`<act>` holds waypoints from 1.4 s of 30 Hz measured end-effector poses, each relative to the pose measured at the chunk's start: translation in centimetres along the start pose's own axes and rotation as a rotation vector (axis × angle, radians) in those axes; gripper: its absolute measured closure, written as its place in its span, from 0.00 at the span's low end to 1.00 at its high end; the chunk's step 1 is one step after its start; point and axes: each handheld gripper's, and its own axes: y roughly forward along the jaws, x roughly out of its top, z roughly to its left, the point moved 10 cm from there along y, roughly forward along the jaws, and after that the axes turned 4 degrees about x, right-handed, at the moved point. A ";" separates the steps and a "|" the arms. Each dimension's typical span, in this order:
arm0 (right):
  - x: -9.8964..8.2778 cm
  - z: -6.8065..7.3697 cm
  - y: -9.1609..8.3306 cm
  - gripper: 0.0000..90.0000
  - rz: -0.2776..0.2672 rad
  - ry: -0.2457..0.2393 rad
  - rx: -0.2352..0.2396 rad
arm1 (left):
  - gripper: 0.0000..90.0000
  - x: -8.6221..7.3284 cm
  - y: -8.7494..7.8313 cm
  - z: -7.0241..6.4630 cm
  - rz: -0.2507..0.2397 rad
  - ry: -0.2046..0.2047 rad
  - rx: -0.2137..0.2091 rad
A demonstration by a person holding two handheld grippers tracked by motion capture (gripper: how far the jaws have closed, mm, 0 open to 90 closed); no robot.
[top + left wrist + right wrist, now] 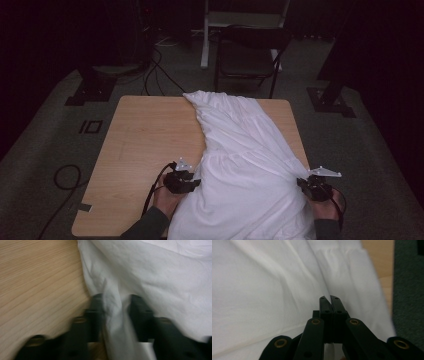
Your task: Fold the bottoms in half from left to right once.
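1. High view first: the white cloth [240,165] runs diagonally over the wooden table [145,145], from the far edge around 12 o'clock down to the near edge at 6, where it spills off toward the person. Most of the bulk sits on the table's right half.
2. Left gripper [192,184] is at the cloth's left border, about 7 o'clock from its middle. In the left gripper view a bunched fold of cloth [115,310] stands between the jaws, but it's blurry, so I can't tell if the pads are really pinching yet. My advice: finish the squeeze before pulling anything.
3. Right gripper [306,186] is at the opposite border, roughly 4 o'clock. Right gripper view shows its jaws pressed tight together with the cloth edge [329,296] caught at the tips. It's a thin bite, so don't yank it.
4. For the spread to go well, I'd grab one layer on the left, not the whole wad, and match the height of both hands.
5. Then move the hands apart evenly, toward 9 and 3, keeping the fabric low on the wood so it flattens instead of ballooning.
6. Watch the overhang at 6 o'clock; its weight could drag the cloth off the near edge.
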 end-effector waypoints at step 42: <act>4.9 8.5 -8.1 0.99 -0.231 -0.127 0.229 | 0.91 -1.9 -8.9 7.0 -0.129 -0.192 0.079</act>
